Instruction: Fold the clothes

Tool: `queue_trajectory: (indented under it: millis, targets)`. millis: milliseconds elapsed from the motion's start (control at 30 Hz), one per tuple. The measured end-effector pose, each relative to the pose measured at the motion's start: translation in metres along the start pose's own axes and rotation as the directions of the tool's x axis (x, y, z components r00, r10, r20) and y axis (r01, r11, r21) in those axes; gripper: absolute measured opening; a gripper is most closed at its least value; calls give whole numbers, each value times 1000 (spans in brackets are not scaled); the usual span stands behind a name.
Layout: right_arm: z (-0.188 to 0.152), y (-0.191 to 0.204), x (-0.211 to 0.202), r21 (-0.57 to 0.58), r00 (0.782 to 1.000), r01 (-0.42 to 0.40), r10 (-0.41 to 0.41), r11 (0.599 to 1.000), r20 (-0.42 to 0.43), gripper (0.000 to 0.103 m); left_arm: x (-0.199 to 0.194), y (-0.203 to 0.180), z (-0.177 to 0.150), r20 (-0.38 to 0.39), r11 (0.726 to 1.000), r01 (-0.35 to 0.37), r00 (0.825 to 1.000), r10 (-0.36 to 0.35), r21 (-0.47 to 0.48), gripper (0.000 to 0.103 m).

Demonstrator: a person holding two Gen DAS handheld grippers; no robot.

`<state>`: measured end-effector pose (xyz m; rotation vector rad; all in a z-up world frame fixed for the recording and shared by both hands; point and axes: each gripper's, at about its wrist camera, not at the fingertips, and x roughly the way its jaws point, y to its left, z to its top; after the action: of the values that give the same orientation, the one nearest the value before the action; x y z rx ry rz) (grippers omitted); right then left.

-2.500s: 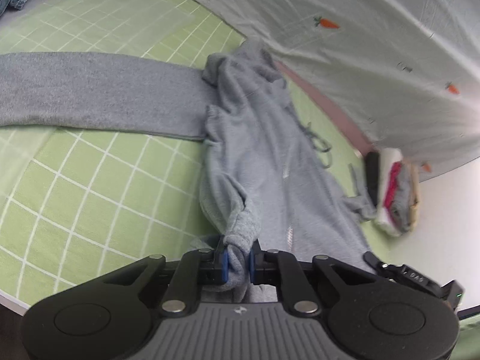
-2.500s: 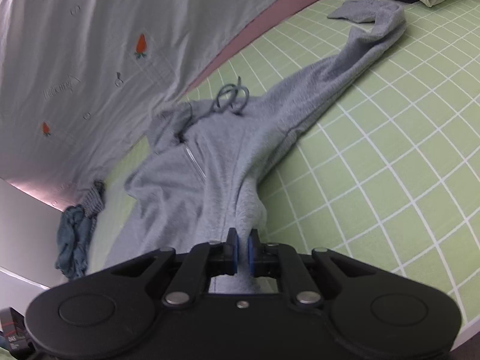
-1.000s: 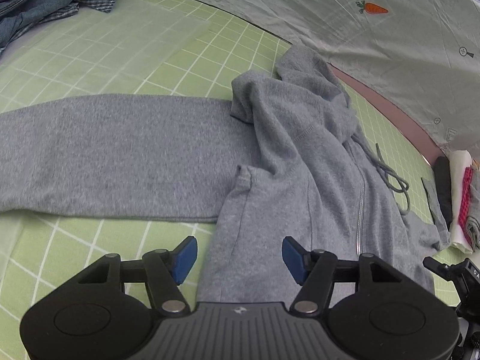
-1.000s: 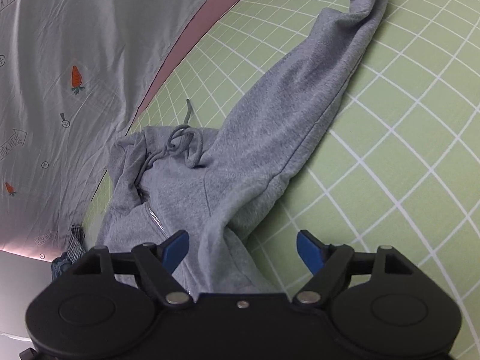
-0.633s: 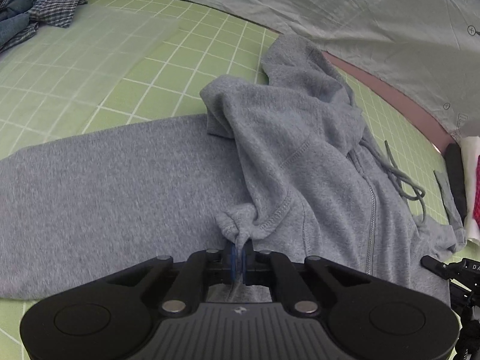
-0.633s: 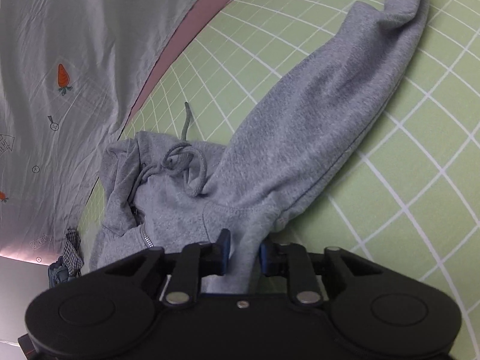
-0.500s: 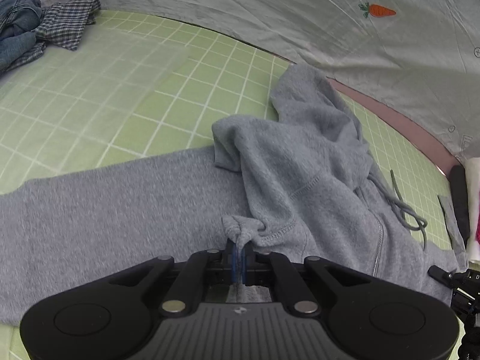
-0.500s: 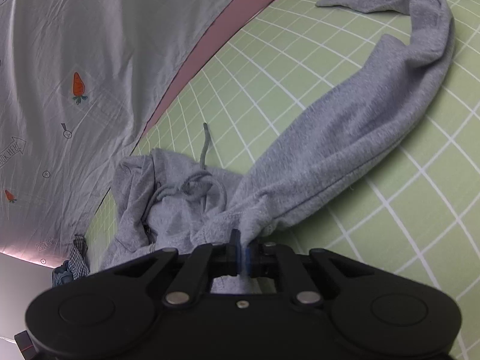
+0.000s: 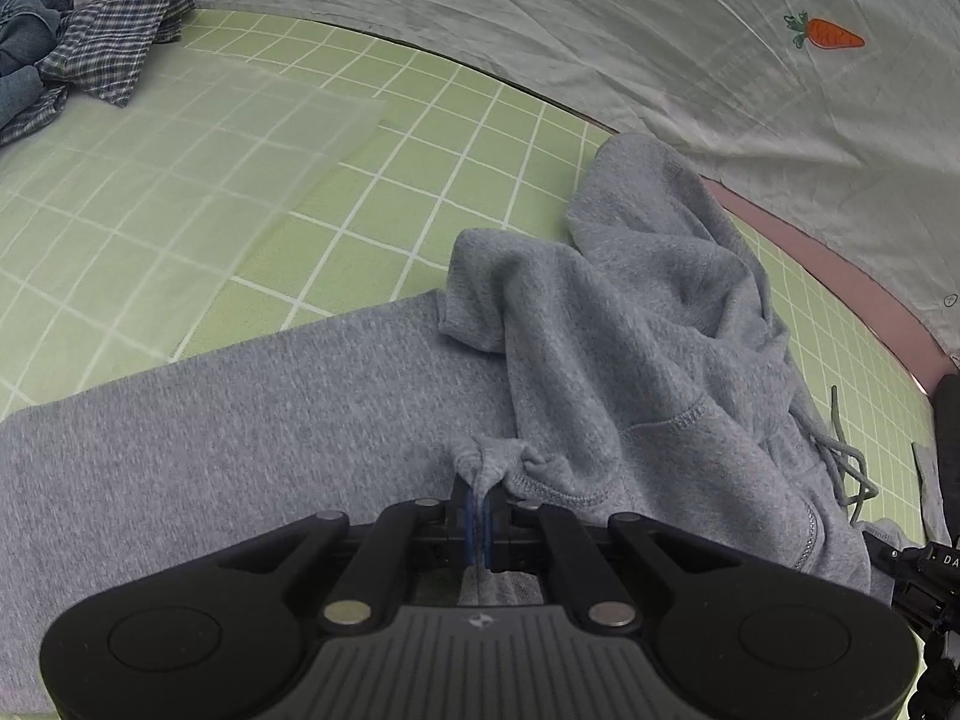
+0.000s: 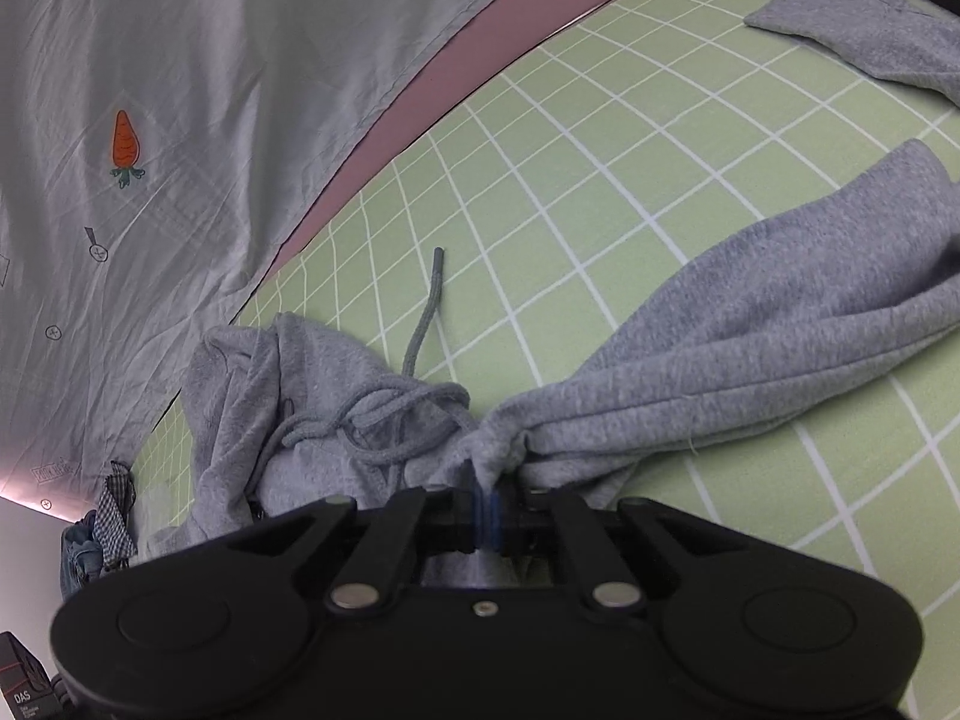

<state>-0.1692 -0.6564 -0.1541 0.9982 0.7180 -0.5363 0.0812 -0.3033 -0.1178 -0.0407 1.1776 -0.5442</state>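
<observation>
A grey zip hoodie (image 9: 648, 360) lies on the green checked sheet (image 9: 252, 192). One sleeve (image 9: 210, 420) stretches to the left in the left wrist view. My left gripper (image 9: 478, 516) is shut on a bunch of hoodie fabric near that sleeve's armpit. In the right wrist view my right gripper (image 10: 485, 504) is shut on hoodie (image 10: 336, 396) fabric where the other sleeve (image 10: 750, 336) joins the body. That sleeve runs off to the right. The hood and tangled drawstrings (image 10: 384, 408) lie just beyond the right gripper.
A grey cloth with carrot prints (image 9: 720, 48) hangs along the far side, above a pink strip (image 10: 480, 60). A checked shirt and denim (image 9: 90, 60) lie piled at the far left. Dark folded clothes (image 9: 948, 456) sit at the right edge.
Both grippers opened, moved up the hoodie towards the shoulders, then shut on fabric at the armpits. Since then they have pulled the fabric a little, bunching the hoodie and sleeves.
</observation>
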Motion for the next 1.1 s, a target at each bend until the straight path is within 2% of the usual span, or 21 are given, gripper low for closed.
queue_trajectory:
  millis: [200, 333, 433, 467, 500, 567, 600, 667, 767, 867, 1033, 1100]
  targets:
    - [-5, 1, -5, 28, 999, 17, -18, 999, 33, 4, -6, 3, 2, 25, 1000, -17, 1000, 17, -4, 3]
    - [14, 10, -9, 19, 996, 6, -8, 1000, 85, 4, -7, 7, 24, 75, 999, 5, 997, -2, -39, 4]
    - [33, 17, -5, -1, 996, -4, 4, 1000, 91, 6, -3, 8, 33, 60, 996, 23, 998, -17, -89, 15]
    - [35, 20, -4, -16, 996, 22, -20, 1000, 87, 23, -8, 8, 29, 64, 996, 31, 998, -26, -87, 22]
    - [34, 23, -5, -42, 995, 48, -44, 998, 90, 35, -14, 8, 23, 72, 996, 40, 997, -35, -79, 25]
    - [25, 27, -14, -100, 993, 71, -62, 992, 96, 42, -30, 9, 4, 91, 998, 51, 995, -47, -41, 44]
    - [17, 26, -23, -121, 994, 70, -58, 990, 98, 48, -38, 11, -8, 93, 998, 51, 994, -49, -25, 48]
    - [-2, 22, -39, -152, 994, 64, -50, 986, 94, 55, -54, 15, -31, 87, 998, 57, 995, -56, -2, 50]
    - [-35, 10, -63, -128, 998, 38, -32, 991, 45, 55, -70, 25, -70, 38, 998, 68, 997, -68, -1, 52]
    - [-69, 3, -85, -103, 999, 50, -49, 993, 15, 55, -83, 30, -107, 6, 998, 67, 998, -67, 14, 56]
    - [-117, -19, -124, -44, 998, 57, -57, 997, 11, 54, -98, 30, -150, -19, 996, 80, 997, -80, 42, 60]
    - [-129, -29, -137, -13, 998, 63, -63, 998, 29, 47, -100, 28, -161, -26, 994, 97, 995, -96, 53, 60]
